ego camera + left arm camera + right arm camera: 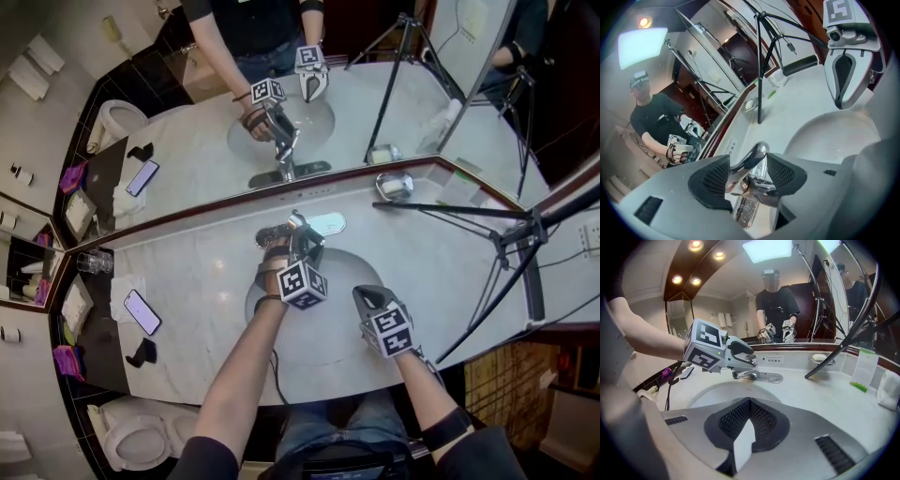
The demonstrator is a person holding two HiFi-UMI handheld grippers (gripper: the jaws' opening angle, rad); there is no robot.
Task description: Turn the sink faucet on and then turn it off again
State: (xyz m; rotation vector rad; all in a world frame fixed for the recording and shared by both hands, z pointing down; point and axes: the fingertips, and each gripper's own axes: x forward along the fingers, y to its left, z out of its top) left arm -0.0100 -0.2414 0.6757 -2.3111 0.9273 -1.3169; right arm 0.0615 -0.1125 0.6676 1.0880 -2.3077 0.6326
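Observation:
The chrome faucet (312, 225) stands at the back rim of the white sink basin (323, 342). My left gripper (298, 246) reaches over the basin to it. In the left gripper view the faucet's lever (757, 155) rises between the two black pads (711, 182) of my left gripper (747, 165), which is open; the lever lies close to the left pad, with a gap at the right one. My right gripper (367, 298) hangs over the basin's right rim, shut and empty (749, 404). I see no water running.
A black tripod (511, 234) stands on the counter at the right. A soap dish (395, 186) sits at the back corner. A phone (142, 311) and a glass (94, 262) lie at the left. Mirrors back the counter.

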